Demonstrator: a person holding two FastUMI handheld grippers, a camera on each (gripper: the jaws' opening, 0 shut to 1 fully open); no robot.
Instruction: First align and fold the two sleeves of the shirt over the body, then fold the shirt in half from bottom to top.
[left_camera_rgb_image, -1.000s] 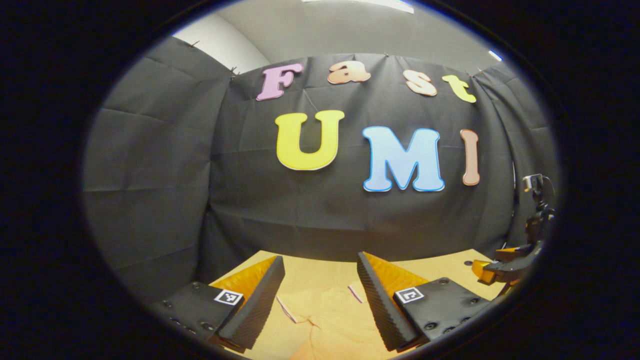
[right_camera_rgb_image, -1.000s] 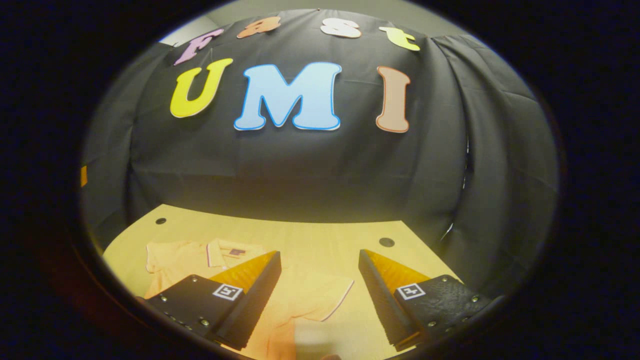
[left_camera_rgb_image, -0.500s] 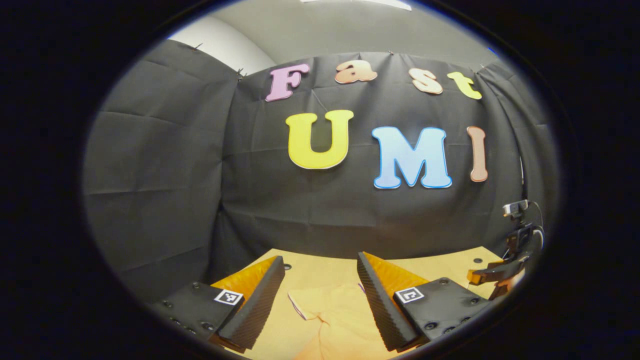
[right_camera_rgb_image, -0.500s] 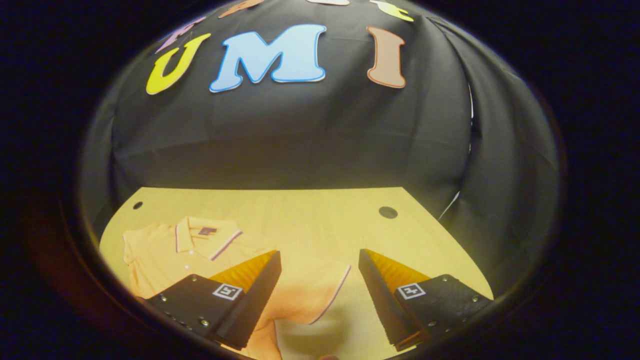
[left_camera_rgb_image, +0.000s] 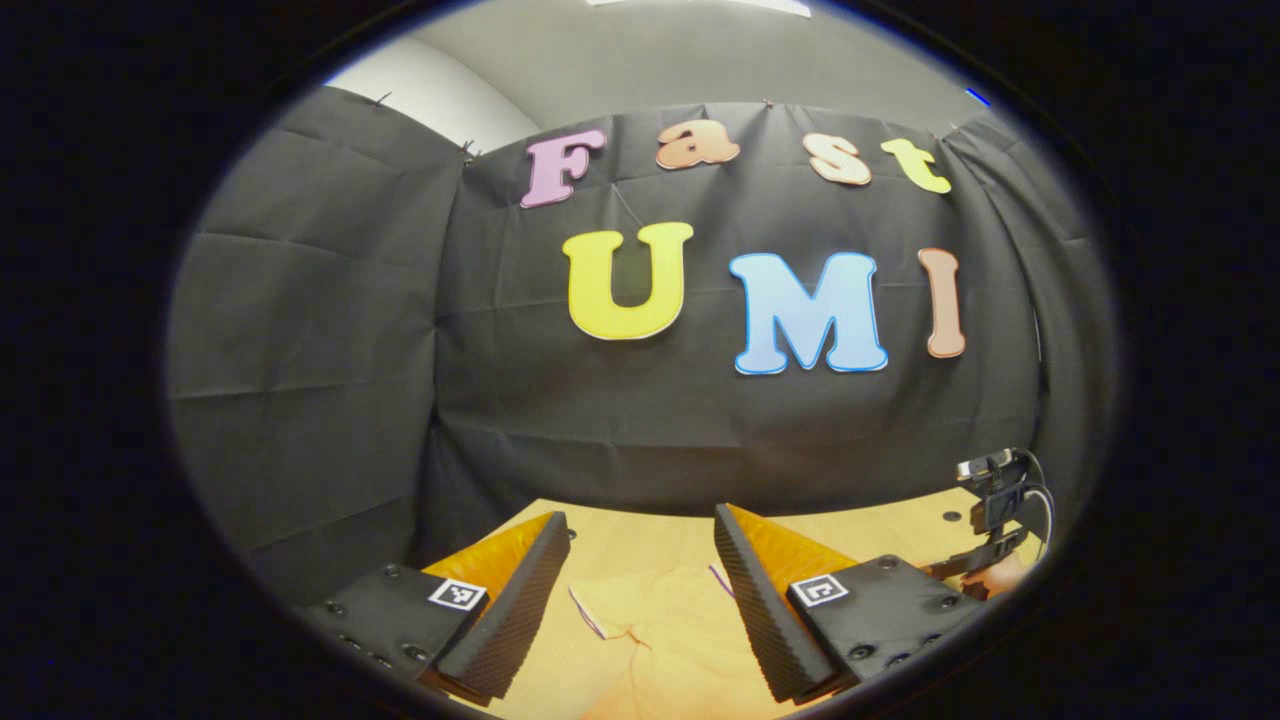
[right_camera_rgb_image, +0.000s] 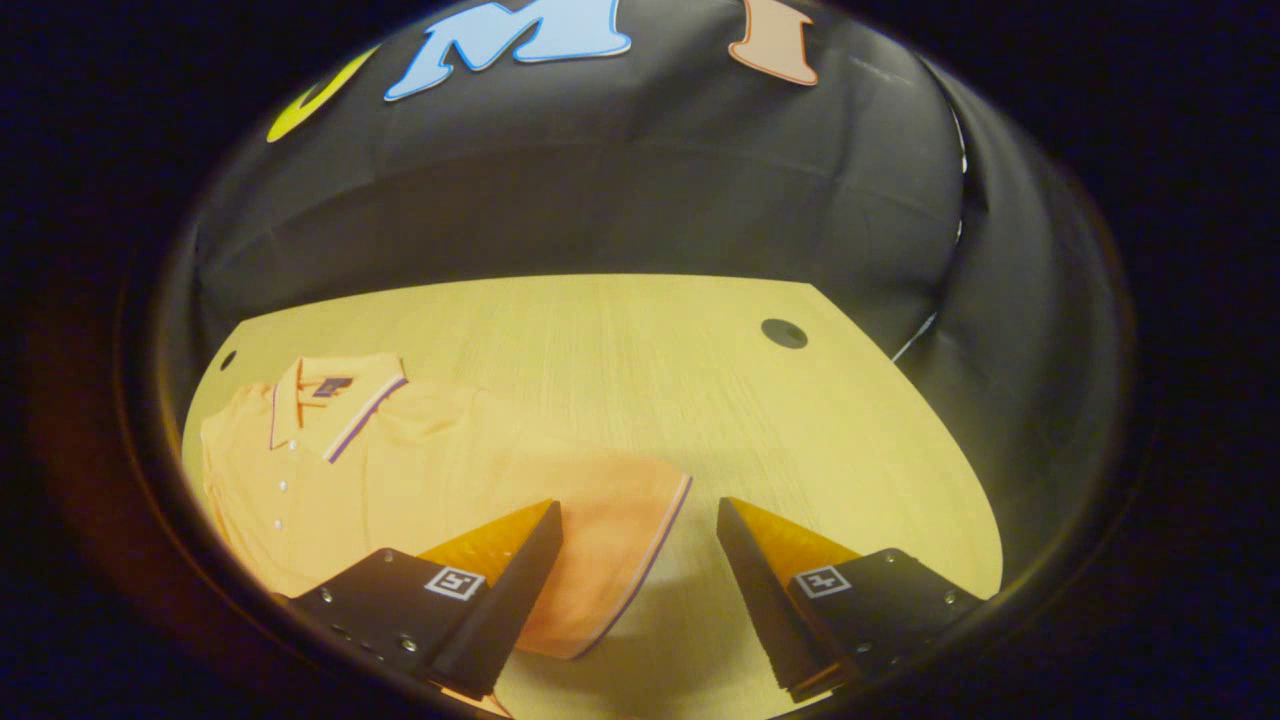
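Observation:
An orange polo shirt (right_camera_rgb_image: 400, 470) with a striped collar (right_camera_rgb_image: 335, 405) lies flat on the wooden table (right_camera_rgb_image: 700, 380). In the right gripper view its sleeve (right_camera_rgb_image: 610, 540), edged with a dark stripe, spreads just ahead of my right gripper (right_camera_rgb_image: 638, 520), which stands open above the sleeve's hem. In the left gripper view the other sleeve (left_camera_rgb_image: 640, 615) lies between and ahead of the fingers of my left gripper (left_camera_rgb_image: 640, 540), also open and holding nothing. The right gripper (left_camera_rgb_image: 985, 560) and the hand holding it appear at the far right of that view.
Black cloth walls close in the table at the back and on both sides. Round cable holes (right_camera_rgb_image: 783, 333) sit near the table's far corners. Bare wood stretches behind and to the right of the shirt.
The right gripper has tilted down and come closer to the table, so the shirt and its sleeve now sit nearer its fingers. The left gripper has barely shifted.

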